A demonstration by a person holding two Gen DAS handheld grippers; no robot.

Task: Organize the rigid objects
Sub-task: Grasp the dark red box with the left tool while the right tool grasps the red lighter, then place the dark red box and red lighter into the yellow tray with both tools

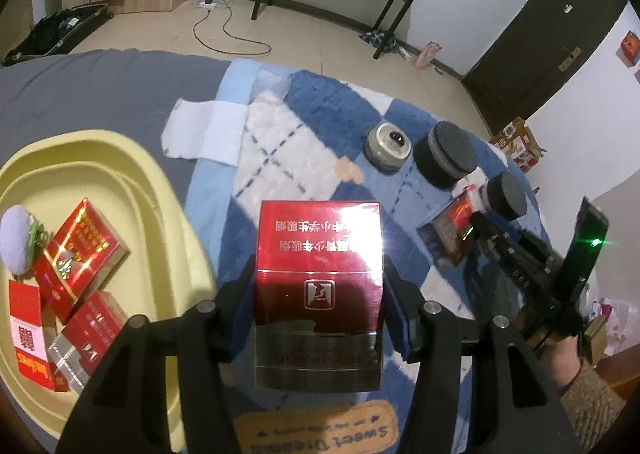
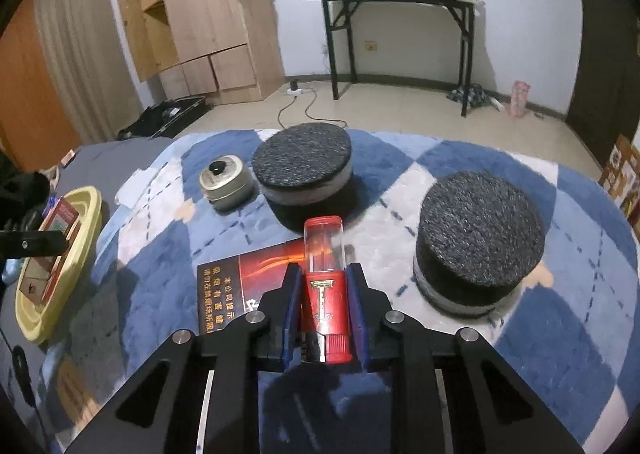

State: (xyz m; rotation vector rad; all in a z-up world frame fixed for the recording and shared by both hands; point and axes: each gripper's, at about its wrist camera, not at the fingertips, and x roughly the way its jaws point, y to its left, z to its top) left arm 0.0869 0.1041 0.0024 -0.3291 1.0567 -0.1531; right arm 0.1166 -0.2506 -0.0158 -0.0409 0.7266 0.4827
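- Your left gripper (image 1: 320, 306) is pinching a red cigarette pack (image 1: 319, 286) by its two long sides, at the bottom centre of the left wrist view; the pack's long axis is running straight ahead along the fingers, its far end pointing up the frame.
- The relation that matters: the yellow tray (image 1: 160, 190) is lying to the left of that pack, filling the lower left of the frame and already holding several red packs (image 1: 86, 244). The left gripper is plainly the nearer one to it, so the drop looks like a sideways swing toward the frame's left edge.
- Your right gripper (image 2: 324, 286) is squeezing a red lighter (image 2: 325, 274) at the bottom centre of the right wrist view, with the clear end sticking out forward past the fingertips.
- From that gripper the tray (image 2: 94, 214) is sitting well apart, at the left edge of the frame, with a dark red pack (image 2: 244, 278) lying flat on the blue checked blanket (image 2: 580, 214) just under the lighter.
- Two black foam discs (image 2: 480, 230) and a small round tin (image 2: 224, 178) are waiting further up the blanket.
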